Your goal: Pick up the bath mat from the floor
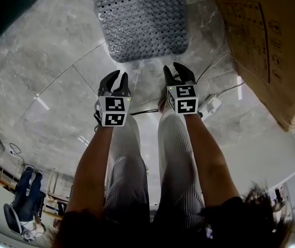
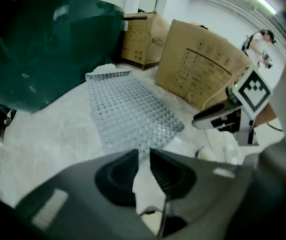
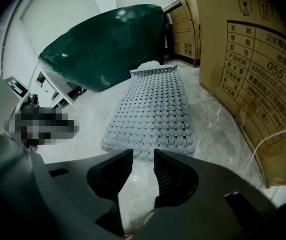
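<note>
Grey studded bath mat (image 1: 142,19) lies flat; left tongs (image 1: 121,76) and right tongs (image 1: 172,69) gape empty.

The bath mat (image 1: 142,19) looks like soft grey rubber or plastic. It is matt, and rough with rows of round studs and small holes. The floor (image 1: 49,71) under it is polished stone-look tile, pale grey with darker veins, smooth and glossy enough to reflect strips of light. The cardboard box (image 3: 253,69) is matt brown cardboard with black print. The dark green tub (image 3: 107,44) has a smooth, shiny shell. The left claw (image 1: 120,76) and right claw (image 1: 174,68) are matt black plastic with ribbed inner pads (image 3: 170,176). Each marker cube (image 1: 113,111) is matt white with black squares. The trousers (image 1: 178,154) are pale, finely ribbed cloth.
</note>
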The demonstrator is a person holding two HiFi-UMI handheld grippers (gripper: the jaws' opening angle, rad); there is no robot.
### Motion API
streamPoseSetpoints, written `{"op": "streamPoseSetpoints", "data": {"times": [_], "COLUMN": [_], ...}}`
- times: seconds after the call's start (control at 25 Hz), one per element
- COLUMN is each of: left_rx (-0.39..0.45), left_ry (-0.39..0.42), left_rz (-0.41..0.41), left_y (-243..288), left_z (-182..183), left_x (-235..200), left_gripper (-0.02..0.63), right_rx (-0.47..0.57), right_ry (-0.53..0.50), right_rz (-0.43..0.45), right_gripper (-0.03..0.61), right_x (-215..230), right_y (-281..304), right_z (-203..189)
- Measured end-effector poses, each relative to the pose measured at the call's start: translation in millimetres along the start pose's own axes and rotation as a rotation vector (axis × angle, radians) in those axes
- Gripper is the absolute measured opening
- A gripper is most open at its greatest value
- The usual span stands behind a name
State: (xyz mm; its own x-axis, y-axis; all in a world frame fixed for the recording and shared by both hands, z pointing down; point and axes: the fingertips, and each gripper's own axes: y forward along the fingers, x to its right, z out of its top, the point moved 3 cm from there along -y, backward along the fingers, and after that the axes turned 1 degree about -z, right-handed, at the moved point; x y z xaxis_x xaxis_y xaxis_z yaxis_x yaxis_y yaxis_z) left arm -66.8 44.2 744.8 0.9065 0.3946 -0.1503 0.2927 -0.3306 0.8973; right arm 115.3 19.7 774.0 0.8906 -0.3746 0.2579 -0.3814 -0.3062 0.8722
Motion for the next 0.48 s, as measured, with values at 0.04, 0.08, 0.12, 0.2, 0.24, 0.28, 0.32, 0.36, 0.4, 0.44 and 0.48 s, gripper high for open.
{"op": "streamPoseSetpoints", "data": {"times": [0.04,0.08,0.12,0.2,0.24,0.28,0.32,0.36,0.4,0.44,0.48], "left_rx": [-0.007,-0.015,-0.023,-0.028,-0.029,-0.03,-0.032,-0.035,-0.038,-0.042,-0.045], "left_ry": [0.003,0.005,0.007,0.011,0.014,0.017,0.019,0.022,0.025,0.027,0.029], "left_rz": [0.002,0.002,0.003,0.005,0.007,0.009,0.009,0.009,0.008,0.006,0.005], "left_y": [6.2,12.3,18.3,28.8,32.9,36.5,39.7,42.5,45.0,47.2,49.4], "left_z": [-4.3,-9.1,-13.9,-20.6,-22.6,-24.8,-27.2,-29.9,-32.6,-35.4,-38.1], "left_x": [-0.7,-0.9,-0.8,-0.9,-1.5,-2.1,-2.7,-3.0,-3.1,-2.9,-2.6], "left_gripper": [0.072,0.072,0.072,0.074,0.074,0.074,0.074,0.074,0.074,0.074,0.074], "right_rx": [-0.001,-0.002,-0.004,-0.01,-0.012,-0.013,-0.012,-0.009,-0.006,-0.003,0.0], "right_ry": [-0.001,-0.002,-0.004,-0.006,-0.002,0.005,0.016,0.034,0.056,0.084,0.113], "right_rz": [-0.004,-0.006,-0.007,-0.008,-0.009,-0.012,-0.014,-0.017,-0.019,-0.023,-0.027], "right_gripper": [0.123,0.124,0.126,0.126,0.126,0.126,0.126,0.126,0.127,0.127,0.127], "right_x": [2.6,5.3,8.0,12.4,14.1,15.6,16.9,18.2,19.6,21.2,22.9], "right_y": [5.1,10.1,15.0,23.6,27.3,30.6,33.7,36.7,39.4,41.9,44.0], "right_z": [-3.0,-6.3,-9.7,-16.6,-20.0,-23.1,-26.0,-28.9,-31.6,-34.3,-36.6]}}
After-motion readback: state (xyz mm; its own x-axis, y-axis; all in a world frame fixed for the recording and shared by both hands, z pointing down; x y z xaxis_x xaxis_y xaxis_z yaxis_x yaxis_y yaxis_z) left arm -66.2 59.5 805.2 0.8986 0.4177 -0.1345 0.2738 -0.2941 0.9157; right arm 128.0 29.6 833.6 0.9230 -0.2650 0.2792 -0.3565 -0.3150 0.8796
